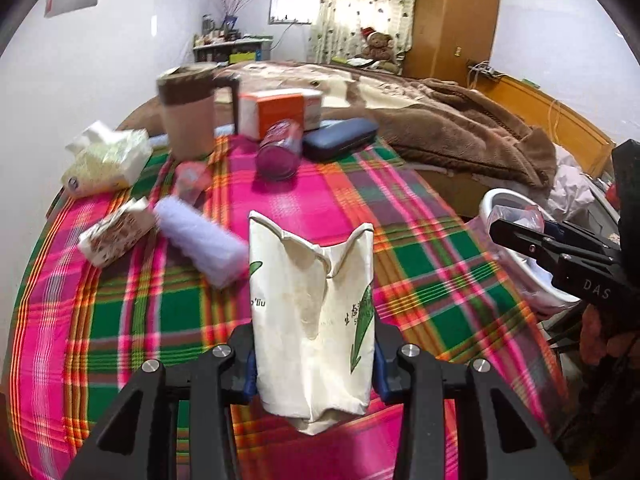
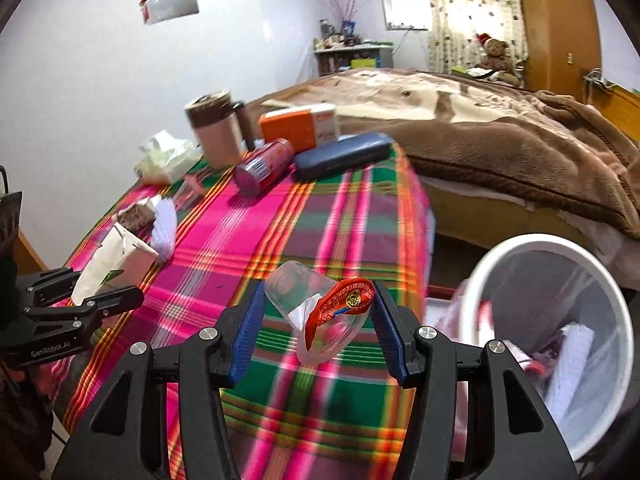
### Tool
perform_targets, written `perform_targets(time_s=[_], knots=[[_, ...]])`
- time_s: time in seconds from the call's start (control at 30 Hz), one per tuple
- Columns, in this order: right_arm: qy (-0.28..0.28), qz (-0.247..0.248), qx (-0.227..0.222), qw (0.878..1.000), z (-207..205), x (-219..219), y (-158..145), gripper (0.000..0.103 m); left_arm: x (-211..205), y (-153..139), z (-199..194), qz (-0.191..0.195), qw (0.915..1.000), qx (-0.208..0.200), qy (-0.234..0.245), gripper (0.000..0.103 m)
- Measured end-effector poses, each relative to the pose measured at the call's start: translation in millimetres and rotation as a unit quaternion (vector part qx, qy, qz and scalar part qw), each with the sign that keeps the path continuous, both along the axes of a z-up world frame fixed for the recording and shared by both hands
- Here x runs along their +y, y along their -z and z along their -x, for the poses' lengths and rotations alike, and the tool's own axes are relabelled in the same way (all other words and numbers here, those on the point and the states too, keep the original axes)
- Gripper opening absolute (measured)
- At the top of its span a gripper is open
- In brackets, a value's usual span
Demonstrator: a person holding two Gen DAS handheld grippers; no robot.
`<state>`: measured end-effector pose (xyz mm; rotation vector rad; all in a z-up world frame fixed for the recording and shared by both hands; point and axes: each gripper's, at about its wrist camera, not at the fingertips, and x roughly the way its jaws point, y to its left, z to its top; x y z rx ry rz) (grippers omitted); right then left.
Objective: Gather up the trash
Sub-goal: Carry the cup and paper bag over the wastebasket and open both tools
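My left gripper [image 1: 314, 354] is shut on a crushed white paper cup [image 1: 312, 312] with green print, held above the plaid tablecloth [image 1: 160, 312]. It also shows in the right wrist view [image 2: 116, 260]. My right gripper [image 2: 318, 320] is shut on a clear plastic cup [image 2: 316, 316] with a red peeled lid, held over the table's right edge. The white trash bin [image 2: 600, 280] with a bag liner stands right of it, on the floor, with trash inside. The bin also shows in the left wrist view [image 1: 508, 204].
On the table stand a brown lidded mug [image 1: 188, 112], an orange box [image 1: 280, 112], a pink can on its side [image 1: 280, 148], a dark blue case [image 1: 340, 138], tissue packs [image 1: 108, 160] and a lilac roller [image 1: 200, 240]. A bed with a brown blanket [image 2: 500, 136] lies behind.
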<state>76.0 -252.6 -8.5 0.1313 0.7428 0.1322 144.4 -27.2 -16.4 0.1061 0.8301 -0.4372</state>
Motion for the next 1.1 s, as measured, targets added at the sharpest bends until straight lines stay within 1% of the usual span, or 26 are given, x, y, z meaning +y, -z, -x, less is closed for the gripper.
perform_targets(time_s=[0.17,0.23,0.3,0.47,0.67,0.8,0.9,0.97,1.1], knots=[[0.025,0.006,-0.011,1.000,9,-24,-9,0.054,-26,-13,4,0.007,0.9997,-0.012,0.017,0.042],[0.036,0.016,-0.015,0.999,13,-33,-12,0.054,-37,-18,4,0.010,0.9996,-0.016,0.023,0.042],[0.044,0.022,-0.019,0.999,17,-40,-14,0.054,-47,-23,6,0.006,0.9993,-0.025,0.027,0.042],[0.069,0.024,-0.027,0.997,27,-61,-21,0.054,-74,-34,11,0.014,0.9984,-0.036,0.042,0.042],[0.108,0.034,-0.037,0.993,39,-87,-30,0.054,-115,-46,13,0.021,0.9964,-0.050,0.066,0.042],[0.144,0.041,-0.028,0.988,43,-112,-28,0.054,-144,-48,12,0.026,0.9948,-0.045,0.087,0.042],[0.168,0.044,-0.018,0.985,44,-129,-22,0.054,-168,-44,10,0.036,0.9932,-0.031,0.107,0.042],[0.178,0.045,-0.011,0.983,46,-137,-18,0.054,-186,-40,10,0.023,0.9924,-0.035,0.115,0.042],[0.199,0.048,0.008,0.979,45,-154,-7,0.054,-213,-32,8,0.025,0.9909,-0.020,0.130,0.043]])
